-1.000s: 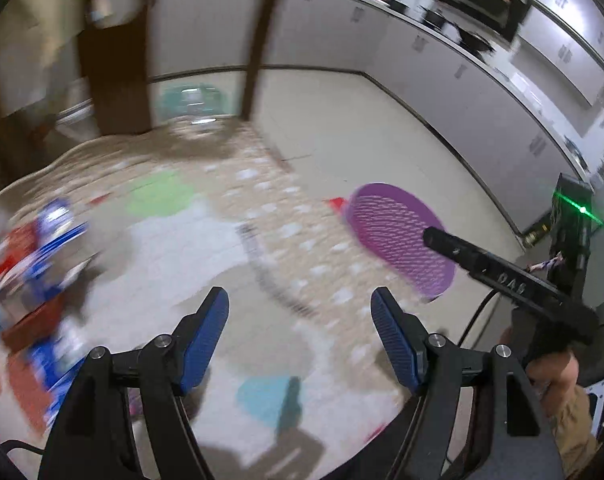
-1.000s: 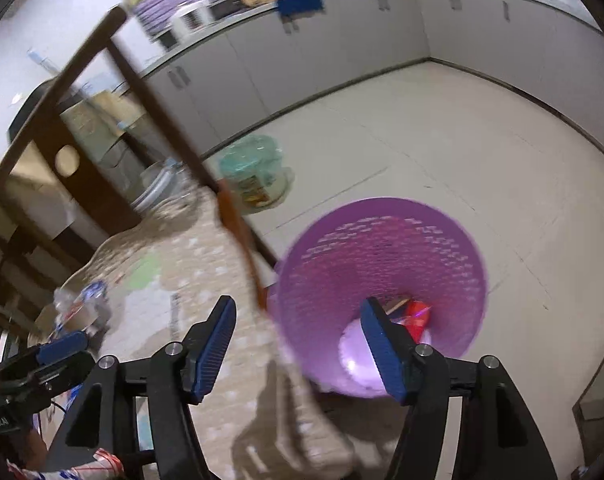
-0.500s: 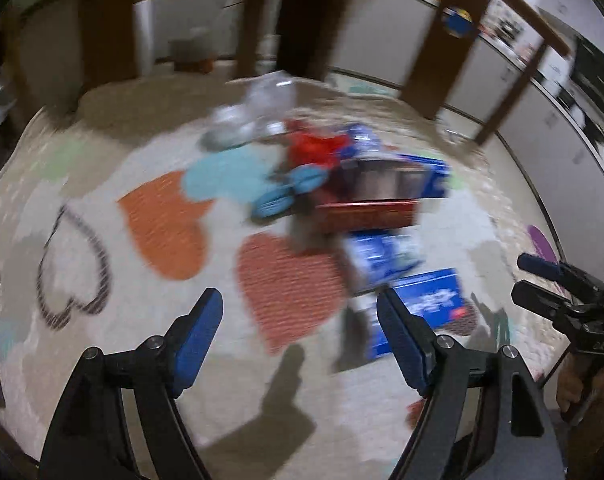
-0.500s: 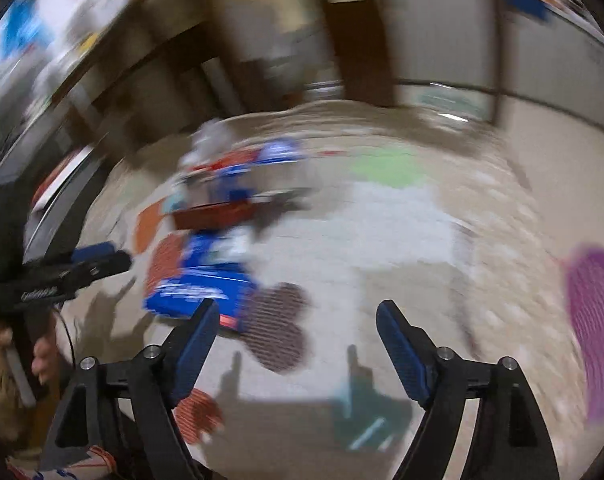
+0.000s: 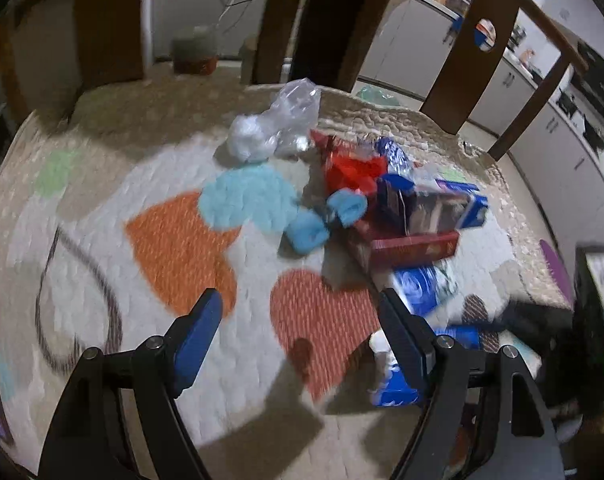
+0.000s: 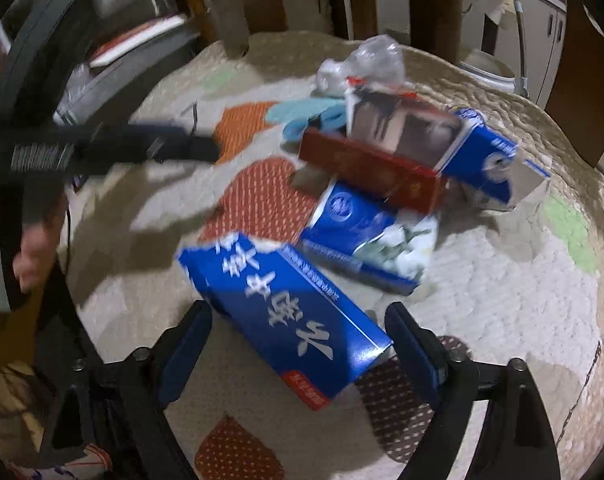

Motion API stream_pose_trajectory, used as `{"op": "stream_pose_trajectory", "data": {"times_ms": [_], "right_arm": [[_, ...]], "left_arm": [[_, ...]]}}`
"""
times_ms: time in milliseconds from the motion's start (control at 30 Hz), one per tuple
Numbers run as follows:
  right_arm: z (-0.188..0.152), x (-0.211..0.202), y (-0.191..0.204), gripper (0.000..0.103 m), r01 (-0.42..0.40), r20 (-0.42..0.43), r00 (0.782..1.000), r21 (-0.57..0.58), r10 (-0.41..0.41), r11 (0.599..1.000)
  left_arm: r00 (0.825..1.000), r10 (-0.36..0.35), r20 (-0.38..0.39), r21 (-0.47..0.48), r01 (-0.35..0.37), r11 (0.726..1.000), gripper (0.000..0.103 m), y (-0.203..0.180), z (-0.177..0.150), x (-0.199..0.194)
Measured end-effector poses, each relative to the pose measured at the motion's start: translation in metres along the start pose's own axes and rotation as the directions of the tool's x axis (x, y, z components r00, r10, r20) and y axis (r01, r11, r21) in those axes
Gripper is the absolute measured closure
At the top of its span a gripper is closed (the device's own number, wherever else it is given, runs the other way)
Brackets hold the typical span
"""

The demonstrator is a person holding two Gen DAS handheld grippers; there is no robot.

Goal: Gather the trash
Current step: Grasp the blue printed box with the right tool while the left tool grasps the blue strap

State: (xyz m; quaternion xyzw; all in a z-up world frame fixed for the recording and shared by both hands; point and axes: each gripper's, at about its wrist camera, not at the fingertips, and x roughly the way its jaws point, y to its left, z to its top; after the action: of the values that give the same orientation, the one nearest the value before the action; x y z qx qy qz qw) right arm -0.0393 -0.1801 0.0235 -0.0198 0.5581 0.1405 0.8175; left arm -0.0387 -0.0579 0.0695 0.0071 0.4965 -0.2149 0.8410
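Nearest, in the right wrist view, the right gripper (image 6: 298, 334) has its fingers spread wide, one on either side of a blue rectangular carton with white lettering (image 6: 286, 312). Whether either finger touches the carton cannot be told; the carton lies flat on the quilted cream bench cover with heart patches (image 6: 502, 288).

Left gripper (image 5: 302, 322): fingers spread, nothing between them; it hangs over a red heart patch (image 5: 322, 320). The same blue lettered carton (image 5: 394, 388) shows low right in this view, just beside the right-hand finger and partly hidden by it.

Beyond the lettered carton:
- second blue carton with a white leaf print (image 6: 366, 236), lying flat, near the first.
- long dark red box (image 6: 374, 168), resting partly over the second carton.
- opened blue carton with a silver inside (image 6: 442, 140), just behind the red box and touching it.
- light blue crumpled glove-like piece (image 5: 326, 220), left of the red box.
- red crinkled wrapper (image 5: 354, 168), behind the glove piece.

Farthest item of the trash pile: a clear crumpled plastic bag (image 5: 278, 124), towards the far edge of the bench.

Past the bench: dark wooden chair backs (image 5: 474, 52) and white cabinets (image 5: 406, 44). Motion blur softens both views.
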Motion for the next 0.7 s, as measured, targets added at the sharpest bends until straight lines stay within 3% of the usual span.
{"op": "stream_pose_trajectory", "data": {"times_ms": [33, 67, 267, 467, 533, 567, 600, 633, 700], "right_arm": [[-0.002, 0.004, 0.002, 0.042, 0.004, -0.013, 1.0, 0.002, -0.004, 1.0], [-0.006, 0.007, 0.0, 0.049, 0.0, -0.043, 0.999, 0.014, 0.001, 1.0], [-0.022, -0.01, -0.013, 0.052, 0.017, -0.007, 1.0, 0.117, -0.016, 0.993], [-0.062, -0.045, -0.044, 0.052, 0.033, -0.008, 0.999, 0.265, -0.032, 0.964], [-0.075, -0.052, -0.052, 0.052, 0.064, -0.024, 0.998, 0.292, -0.059, 0.954], [-0.074, -0.054, -0.053, 0.052, 0.076, -0.033, 0.997, 0.3, -0.069, 0.951], [-0.078, -0.056, -0.056, 0.051, 0.088, -0.04, 0.996, 0.309, -0.08, 0.947], [-0.08, -0.057, -0.058, 0.051, 0.101, -0.043, 0.995, 0.317, -0.092, 0.943], [-0.081, -0.061, -0.062, 0.041, 0.11, -0.031, 0.994, 0.34, -0.106, 0.934]], "left_arm": [[1.0, 0.01, 0.0, 0.019, -0.01, 1.0, 0.025, -0.001, 0.006, 0.006], [1.0, 0.015, -0.003, 0.039, -0.014, 0.999, 0.025, -0.001, 0.013, 0.013], [1.0, -0.018, -0.025, 0.165, 0.022, 0.986, 0.025, -0.003, 0.044, 0.048], [0.987, -0.116, -0.114, 0.245, 0.141, 0.959, 0.026, -0.017, 0.054, 0.074], [0.977, -0.17, -0.126, 0.236, 0.196, 0.952, 0.046, -0.021, 0.052, 0.072], [0.972, -0.194, -0.133, 0.218, 0.22, 0.951, 0.068, -0.021, 0.051, 0.07], [0.971, -0.197, -0.134, 0.197, 0.221, 0.955, 0.081, -0.02, 0.051, 0.067], [0.973, -0.188, -0.134, 0.192, 0.212, 0.958, 0.084, -0.021, 0.05, 0.065], [0.976, -0.17, -0.135, 0.194, 0.194, 0.962, 0.088, -0.022, 0.043, 0.058]]}}
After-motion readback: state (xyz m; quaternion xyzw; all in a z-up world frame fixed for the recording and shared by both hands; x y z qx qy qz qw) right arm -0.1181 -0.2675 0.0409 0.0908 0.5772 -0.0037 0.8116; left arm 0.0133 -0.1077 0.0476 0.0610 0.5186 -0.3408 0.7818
